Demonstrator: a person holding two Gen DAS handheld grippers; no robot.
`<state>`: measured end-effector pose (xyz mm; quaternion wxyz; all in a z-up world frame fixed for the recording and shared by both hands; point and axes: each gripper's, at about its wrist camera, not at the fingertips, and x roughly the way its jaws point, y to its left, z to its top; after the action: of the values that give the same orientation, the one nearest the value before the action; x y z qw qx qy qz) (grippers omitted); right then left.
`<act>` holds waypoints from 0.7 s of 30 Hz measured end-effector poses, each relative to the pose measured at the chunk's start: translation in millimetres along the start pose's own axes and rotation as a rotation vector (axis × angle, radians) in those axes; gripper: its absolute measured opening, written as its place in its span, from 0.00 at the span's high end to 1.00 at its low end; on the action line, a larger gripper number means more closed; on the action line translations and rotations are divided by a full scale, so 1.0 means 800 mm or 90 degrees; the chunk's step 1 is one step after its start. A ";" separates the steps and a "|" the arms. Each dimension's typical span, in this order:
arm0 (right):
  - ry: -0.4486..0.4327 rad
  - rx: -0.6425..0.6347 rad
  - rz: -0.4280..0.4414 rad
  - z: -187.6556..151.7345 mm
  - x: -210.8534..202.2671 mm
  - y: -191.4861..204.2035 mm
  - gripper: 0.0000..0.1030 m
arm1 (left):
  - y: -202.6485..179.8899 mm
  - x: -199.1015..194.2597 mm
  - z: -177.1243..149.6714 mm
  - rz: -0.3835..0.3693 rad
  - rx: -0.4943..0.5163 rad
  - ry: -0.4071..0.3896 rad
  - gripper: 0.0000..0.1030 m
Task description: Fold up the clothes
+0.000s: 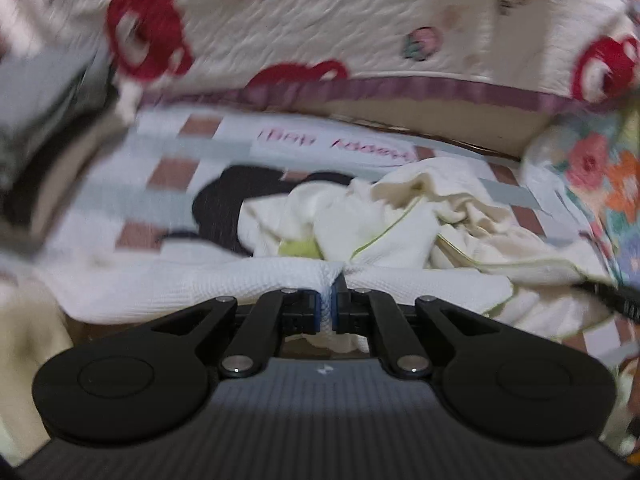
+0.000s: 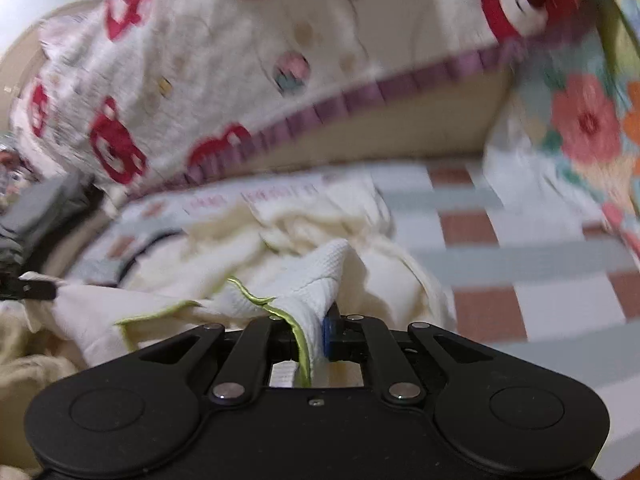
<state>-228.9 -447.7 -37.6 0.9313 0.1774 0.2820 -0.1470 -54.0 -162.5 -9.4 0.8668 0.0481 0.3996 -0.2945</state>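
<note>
A crumpled white waffle-weave garment (image 1: 400, 216) with lime-green edging lies on a checked sheet. My left gripper (image 1: 333, 300) is shut on a pinched fold of its white edge, which stretches taut to both sides of the jaws. In the right wrist view the same garment (image 2: 312, 276) bunches up in front of my right gripper (image 2: 320, 332), which is shut on a green-trimmed edge of it. The tip of the left gripper (image 2: 28, 289) shows at the far left of that view, holding a stretched corner.
The checked sheet (image 2: 520, 264) with brown and grey squares carries a black cartoon print (image 1: 224, 204) and pink lettering. A white quilt (image 1: 320, 20) with red bear shapes and a purple border rises behind. A floral cloth (image 2: 584, 120) stands at the right. Cream fabric (image 2: 28, 360) lies at the near left.
</note>
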 end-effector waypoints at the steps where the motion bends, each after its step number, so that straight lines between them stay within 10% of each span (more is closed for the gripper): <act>1: -0.004 -0.008 0.007 0.006 -0.005 0.005 0.93 | -0.002 -0.005 0.001 -0.004 0.004 -0.003 0.96; 8: -0.014 -0.054 0.018 0.023 -0.038 0.030 0.93 | 0.008 -0.052 0.007 -0.001 0.004 -0.053 0.97; 21: -0.023 -0.154 0.033 0.039 -0.160 0.035 0.94 | 0.081 -0.115 -0.015 -0.133 -0.129 0.037 0.97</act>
<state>-305.3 -413.2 67.7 0.9545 0.0680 0.2758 -0.0906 -73.0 -62.0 38.5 0.8200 -0.0726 0.4550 -0.3397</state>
